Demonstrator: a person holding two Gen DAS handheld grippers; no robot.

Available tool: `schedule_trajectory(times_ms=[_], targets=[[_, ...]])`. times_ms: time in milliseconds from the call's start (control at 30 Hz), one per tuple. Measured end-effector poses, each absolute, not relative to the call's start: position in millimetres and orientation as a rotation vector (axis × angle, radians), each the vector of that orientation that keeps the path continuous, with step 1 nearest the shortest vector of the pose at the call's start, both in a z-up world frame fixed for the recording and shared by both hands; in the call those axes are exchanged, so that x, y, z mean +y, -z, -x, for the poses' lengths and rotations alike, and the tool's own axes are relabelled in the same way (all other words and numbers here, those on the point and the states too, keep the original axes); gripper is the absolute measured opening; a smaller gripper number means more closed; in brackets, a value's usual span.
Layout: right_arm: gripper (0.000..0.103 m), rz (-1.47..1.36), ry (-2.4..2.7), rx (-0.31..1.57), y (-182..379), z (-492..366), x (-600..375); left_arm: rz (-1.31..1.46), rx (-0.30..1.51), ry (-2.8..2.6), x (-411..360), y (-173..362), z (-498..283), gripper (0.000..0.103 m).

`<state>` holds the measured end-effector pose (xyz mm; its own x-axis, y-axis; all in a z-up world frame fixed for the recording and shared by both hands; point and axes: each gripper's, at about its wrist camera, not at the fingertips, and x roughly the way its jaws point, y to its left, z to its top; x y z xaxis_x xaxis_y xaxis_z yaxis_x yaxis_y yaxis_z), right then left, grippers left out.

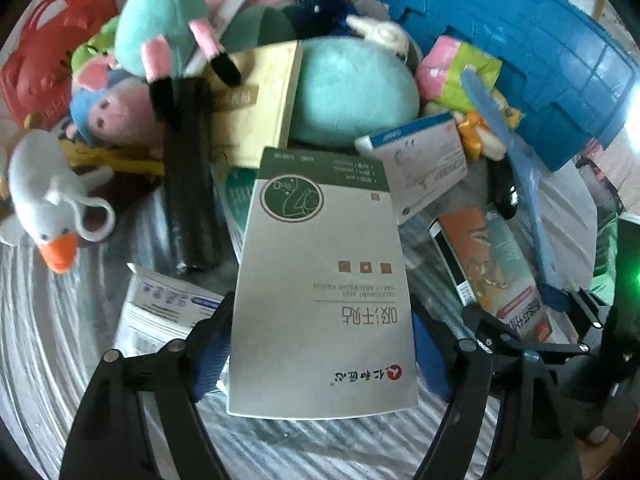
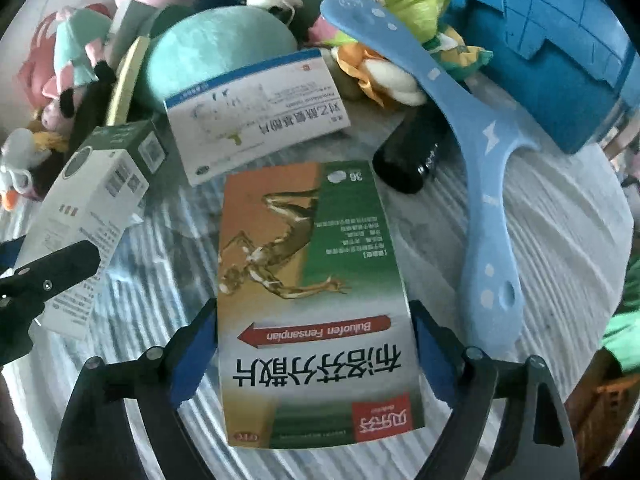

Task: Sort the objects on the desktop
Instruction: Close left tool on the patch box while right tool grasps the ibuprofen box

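The left gripper pinches a grey-and-green box between its blue pads, the box reaching forward from the fingers. The right gripper likewise clamps an orange-and-green medicine box. Ahead of the right gripper a white-and-blue box leans on a teal plush; a light-blue boomerang-shaped toy lies to its right on the table, before a blue crate. A white duck plush sits left of the left gripper.
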<state>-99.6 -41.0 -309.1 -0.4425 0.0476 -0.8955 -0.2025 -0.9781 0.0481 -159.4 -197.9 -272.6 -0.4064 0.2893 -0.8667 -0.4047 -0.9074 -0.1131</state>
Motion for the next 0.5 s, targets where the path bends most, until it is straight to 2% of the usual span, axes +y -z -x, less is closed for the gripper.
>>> schedule_trajectory(times_ms=[333,433,500], targets=[[0.088,1.438,-2.619,0.206,243.4,98.4,-42.2,1.275,0.126,-2.367,-207.1,216.1,148.5,0.076],[0.017,1.39,-2.662,0.212,226.9,100.9,-35.8,1.251,0.104,-2.378,-211.1,202.4,146.8,0.076],[0.016,1.365,-2.667,0.197,221.8,100.9,-37.6,1.223,0.097,-2.391,-211.6,191.3,147.6,0.076]])
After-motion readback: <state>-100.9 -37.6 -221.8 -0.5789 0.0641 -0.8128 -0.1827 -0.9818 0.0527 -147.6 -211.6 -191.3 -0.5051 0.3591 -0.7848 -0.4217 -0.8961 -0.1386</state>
